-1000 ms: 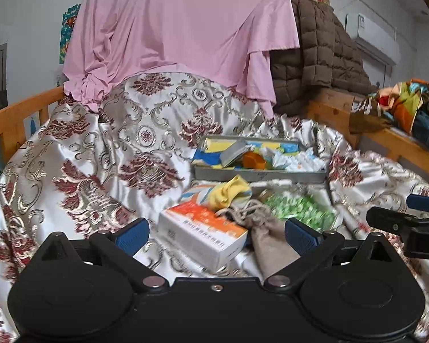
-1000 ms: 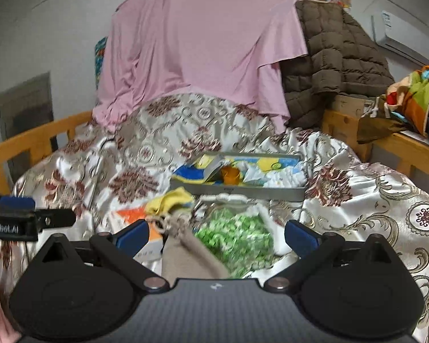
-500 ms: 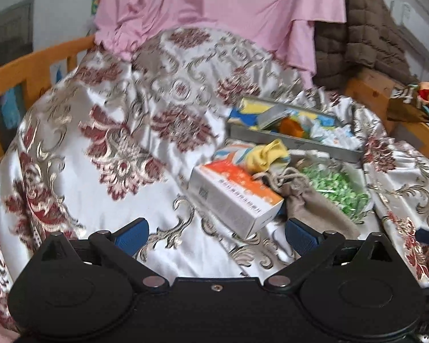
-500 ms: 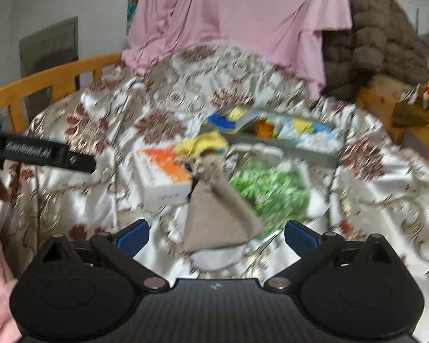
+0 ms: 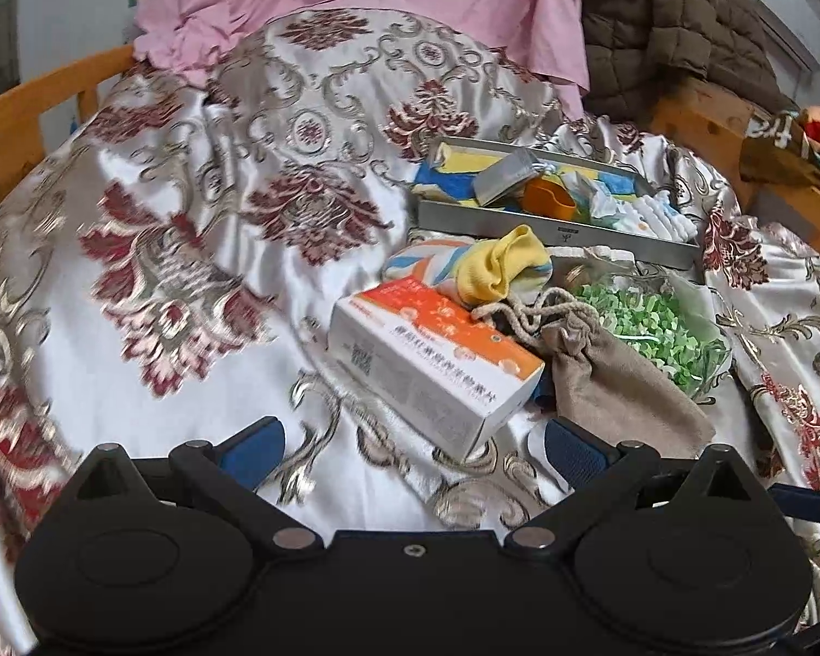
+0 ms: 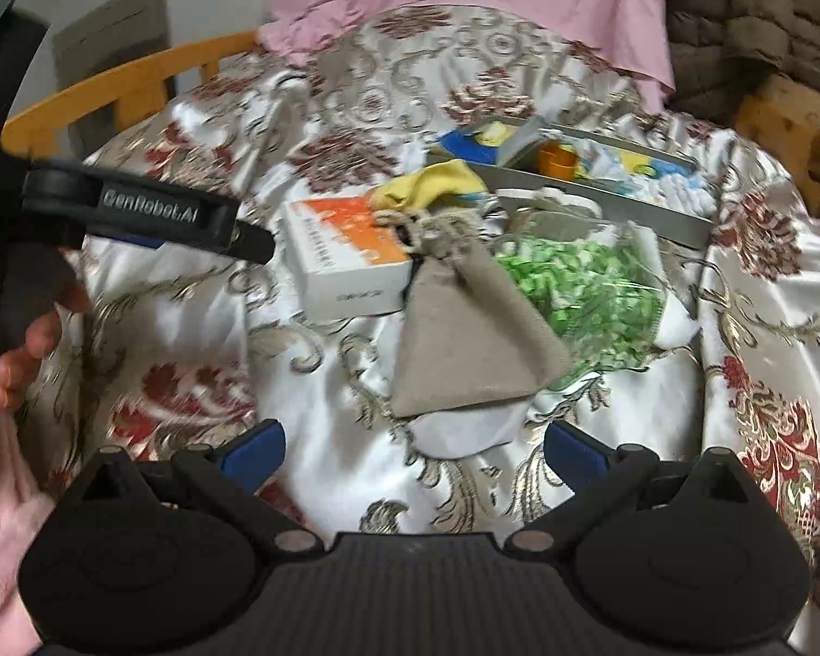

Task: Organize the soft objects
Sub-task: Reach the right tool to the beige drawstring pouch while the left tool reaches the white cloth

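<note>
Both grippers, the left gripper (image 5: 413,445) and the right gripper (image 6: 413,451), have dropped nearer the satin bedspread (image 5: 202,295) over the last second, each with jaws spread wide and holding nothing. The right one now faces the tan drawstring pouch (image 6: 464,344), which lies just beyond its fingertips, overlapping the bag of green pieces (image 6: 585,284) beside the orange-and-white box (image 6: 344,251). The approach suggests the pouch is the first soft item bound for the grey tray (image 6: 628,208) behind.
</note>
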{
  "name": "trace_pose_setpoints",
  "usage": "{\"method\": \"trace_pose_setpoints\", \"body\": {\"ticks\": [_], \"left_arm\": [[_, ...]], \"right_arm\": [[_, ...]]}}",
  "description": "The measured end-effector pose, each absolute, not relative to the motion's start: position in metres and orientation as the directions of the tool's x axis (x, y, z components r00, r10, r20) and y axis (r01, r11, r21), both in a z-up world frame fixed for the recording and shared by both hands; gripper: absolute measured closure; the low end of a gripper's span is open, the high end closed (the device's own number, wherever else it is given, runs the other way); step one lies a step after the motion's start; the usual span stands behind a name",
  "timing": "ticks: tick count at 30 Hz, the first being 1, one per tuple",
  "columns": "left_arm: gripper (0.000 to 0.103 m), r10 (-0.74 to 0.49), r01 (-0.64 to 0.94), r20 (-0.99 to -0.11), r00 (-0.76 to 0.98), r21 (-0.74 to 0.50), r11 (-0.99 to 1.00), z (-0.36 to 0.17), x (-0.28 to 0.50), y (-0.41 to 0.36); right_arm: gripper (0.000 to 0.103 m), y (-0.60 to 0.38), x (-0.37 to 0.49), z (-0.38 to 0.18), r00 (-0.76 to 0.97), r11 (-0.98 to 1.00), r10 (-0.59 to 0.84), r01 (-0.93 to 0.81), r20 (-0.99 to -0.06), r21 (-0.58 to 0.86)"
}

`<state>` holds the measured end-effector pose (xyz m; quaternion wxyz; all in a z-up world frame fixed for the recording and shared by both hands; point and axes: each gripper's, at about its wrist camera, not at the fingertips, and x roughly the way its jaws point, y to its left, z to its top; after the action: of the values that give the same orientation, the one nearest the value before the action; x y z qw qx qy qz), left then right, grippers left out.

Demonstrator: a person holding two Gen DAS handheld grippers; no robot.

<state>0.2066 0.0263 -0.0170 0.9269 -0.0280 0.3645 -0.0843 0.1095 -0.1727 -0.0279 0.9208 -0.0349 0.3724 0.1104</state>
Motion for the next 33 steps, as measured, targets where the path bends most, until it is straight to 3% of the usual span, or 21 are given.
{"method": "trace_pose_setpoints", "body": {"ticks": [6, 12, 21, 26, 33], "left_arm": [[0.002, -0.21, 0.196, -0.644, 0.736, -0.095, 0.976, -0.02, 0.228, 0.014], [0.002, -0.316, 0.345, -0.612, 0.725, -0.074, 0.936, -0.025, 0.229, -0.002], [0.002, -0.434, 0.505, -0.616, 0.657, -0.068, 0.86, -0.034, 0.215, -0.019], [0.002, -0.478, 0.586, -0.666, 0.573, -0.075, 0.807, -0.049, 0.211, -0.033], [0.002, -0.497, 0.637, -0.703, 0.508, -0.082, 0.766, -0.068, 0.214, -0.05]], "right_arm": [[0.0, -0.186, 0.121, -0.031, 0.712, 0.988, 0.121, -0.151, -0.691, 0.017], [0.0, -0.188, 0.135, -0.031, 0.728, 0.989, -0.002, -0.099, -0.686, -0.108], [0.0, -0.235, 0.179, -0.016, 0.684, 0.988, 0.151, -0.117, -0.714, 0.097], [0.002, -0.252, 0.211, -0.031, 0.587, 0.951, 0.3, -0.125, -0.752, 0.282], [0.006, -0.244, 0.222, -0.043, 0.534, 0.906, 0.41, -0.147, -0.739, 0.396]]}}
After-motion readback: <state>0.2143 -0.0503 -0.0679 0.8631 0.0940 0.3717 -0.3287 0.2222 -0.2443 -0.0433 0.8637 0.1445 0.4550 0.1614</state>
